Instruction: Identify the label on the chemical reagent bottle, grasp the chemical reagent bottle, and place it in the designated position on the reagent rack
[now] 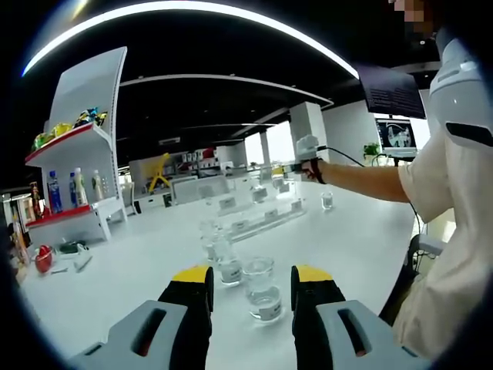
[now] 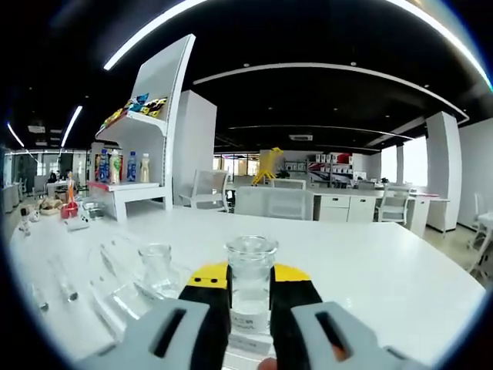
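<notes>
A clear glass reagent bottle (image 2: 250, 289) with a white label is gripped between the yellow-tipped jaws of my right gripper (image 2: 250, 279), which is shut on it. A second clear bottle (image 2: 158, 268) stands just to its left, beside the transparent reagent rack (image 2: 92, 289). In the left gripper view, a person's outstretched hand holds the right gripper (image 1: 283, 169) over the far end of the rack (image 1: 258, 216). My left gripper (image 1: 253, 276) is open and low over the white table (image 1: 362, 239). A labelled bottle (image 1: 262, 291) stands just ahead between its jaws, and two more bottles (image 1: 228, 267) stand further left.
A white display shelf (image 1: 77, 189) with drink bottles stands at the table's left (image 2: 123, 166). One small bottle (image 1: 327, 200) stands alone by the rack's far end. The person's torso (image 1: 447, 254) is on the right and a monitor (image 1: 397, 135) behind. Office chairs (image 2: 269, 202) line the far edge.
</notes>
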`<state>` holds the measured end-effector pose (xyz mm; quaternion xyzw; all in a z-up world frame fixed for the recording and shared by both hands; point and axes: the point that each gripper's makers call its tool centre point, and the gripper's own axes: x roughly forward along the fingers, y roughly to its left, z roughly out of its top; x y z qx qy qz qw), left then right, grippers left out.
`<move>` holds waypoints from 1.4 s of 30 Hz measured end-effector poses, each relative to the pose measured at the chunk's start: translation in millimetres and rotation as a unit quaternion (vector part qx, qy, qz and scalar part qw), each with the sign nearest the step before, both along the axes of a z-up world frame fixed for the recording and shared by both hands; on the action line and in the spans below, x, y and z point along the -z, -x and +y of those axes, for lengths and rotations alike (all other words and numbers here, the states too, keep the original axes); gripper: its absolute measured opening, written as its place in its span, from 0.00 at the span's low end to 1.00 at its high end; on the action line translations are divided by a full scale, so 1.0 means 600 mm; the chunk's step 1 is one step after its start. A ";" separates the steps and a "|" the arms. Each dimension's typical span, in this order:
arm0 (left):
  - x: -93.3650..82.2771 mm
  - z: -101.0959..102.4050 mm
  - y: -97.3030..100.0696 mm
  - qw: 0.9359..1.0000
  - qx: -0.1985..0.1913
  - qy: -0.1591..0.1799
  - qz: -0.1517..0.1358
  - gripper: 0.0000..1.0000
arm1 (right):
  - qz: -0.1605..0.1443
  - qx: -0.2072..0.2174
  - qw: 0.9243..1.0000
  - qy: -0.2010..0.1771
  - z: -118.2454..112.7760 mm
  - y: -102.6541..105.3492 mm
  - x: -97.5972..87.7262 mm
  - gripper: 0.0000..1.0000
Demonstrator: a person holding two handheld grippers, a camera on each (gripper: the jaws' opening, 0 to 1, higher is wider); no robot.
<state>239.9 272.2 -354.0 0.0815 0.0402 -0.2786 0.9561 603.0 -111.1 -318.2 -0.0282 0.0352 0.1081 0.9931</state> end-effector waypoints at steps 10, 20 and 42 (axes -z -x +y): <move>-0.002 0.001 0.000 1.000 -0.002 -0.001 -0.001 0.40 | 0.002 -0.001 1.000 -0.009 0.002 -0.002 0.001 0.18; -0.001 0.002 0.000 1.000 -0.002 -0.001 -0.001 0.40 | 0.011 -0.001 1.000 -0.012 0.001 -0.002 0.009 0.18; 0.000 0.004 0.001 1.000 -0.004 0.000 0.000 0.40 | 0.033 -0.004 0.999 -0.010 -0.002 -0.002 0.038 0.18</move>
